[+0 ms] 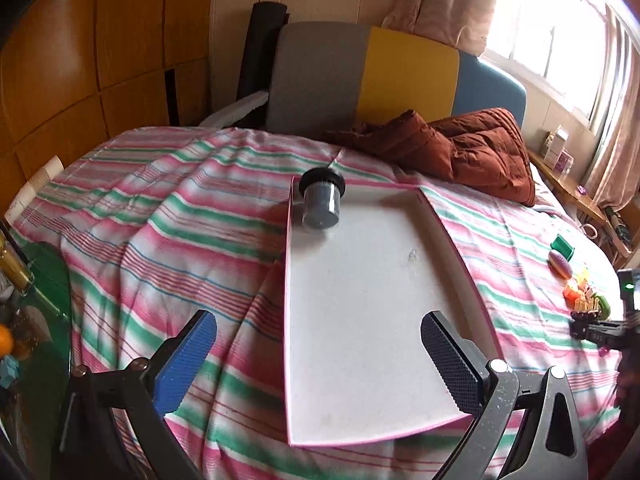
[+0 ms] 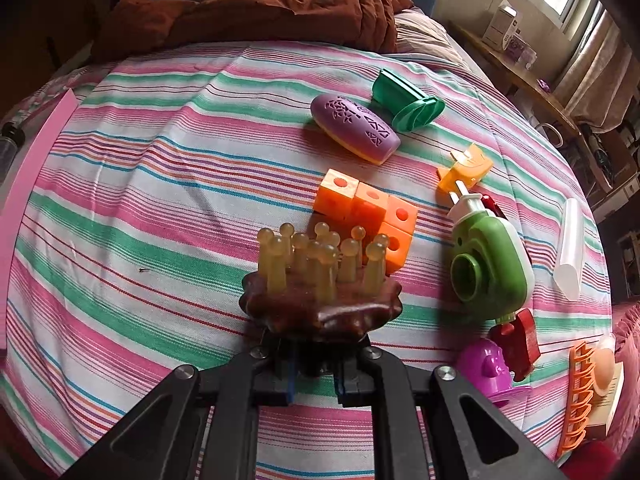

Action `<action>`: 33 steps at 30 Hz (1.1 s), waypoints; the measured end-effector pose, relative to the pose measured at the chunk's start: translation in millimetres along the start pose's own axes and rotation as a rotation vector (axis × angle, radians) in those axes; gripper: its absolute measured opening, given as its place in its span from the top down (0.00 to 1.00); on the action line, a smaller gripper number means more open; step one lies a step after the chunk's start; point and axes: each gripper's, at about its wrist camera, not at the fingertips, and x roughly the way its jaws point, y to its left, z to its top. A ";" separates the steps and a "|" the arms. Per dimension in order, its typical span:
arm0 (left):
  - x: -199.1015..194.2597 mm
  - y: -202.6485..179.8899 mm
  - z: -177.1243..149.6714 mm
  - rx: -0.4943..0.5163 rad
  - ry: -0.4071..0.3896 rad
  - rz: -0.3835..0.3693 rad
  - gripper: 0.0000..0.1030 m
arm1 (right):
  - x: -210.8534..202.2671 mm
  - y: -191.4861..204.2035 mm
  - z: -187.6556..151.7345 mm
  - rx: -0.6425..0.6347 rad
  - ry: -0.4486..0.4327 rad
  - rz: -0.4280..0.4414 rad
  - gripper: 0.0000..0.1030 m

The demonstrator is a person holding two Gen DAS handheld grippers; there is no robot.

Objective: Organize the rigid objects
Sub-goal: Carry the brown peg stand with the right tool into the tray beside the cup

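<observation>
My left gripper [image 1: 318, 354] is open and empty, held above the near end of a white tray with a pink rim [image 1: 360, 320] on the striped bedspread. A clear jar with a black lid [image 1: 322, 200] lies at the tray's far left corner. My right gripper [image 2: 316, 376] is shut on a brown scalloped massager with yellowish pegs [image 2: 320, 292], held just above the bedspread. Beyond it lie orange cubes [image 2: 368, 212], a purple oval case [image 2: 354, 128], a green cap-shaped piece [image 2: 404, 104] and a green toy camera [image 2: 492, 264].
A rust-brown quilt [image 1: 460, 148] is bunched at the bed's far side. More items lie right of the right gripper: a yellow piece [image 2: 466, 172], white tube [image 2: 570, 248], magenta toy [image 2: 490, 368], red piece [image 2: 520, 336], orange rack [image 2: 578, 396]. The tray edge [image 2: 24, 184] shows far left.
</observation>
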 end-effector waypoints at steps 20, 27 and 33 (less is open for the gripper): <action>-11.4 7.7 -11.4 0.027 -0.025 -0.002 0.00 | -50.1 72.9 5.5 -0.015 -0.091 0.169 0.89; -12.1 20.9 -16.2 -0.007 -0.015 -0.013 0.00 | -89.5 164.9 16.0 -0.155 -0.183 0.321 0.89; -12.0 42.4 -20.5 -0.059 -0.003 -0.008 0.00 | -96.6 251.5 28.3 -0.268 -0.185 0.431 0.89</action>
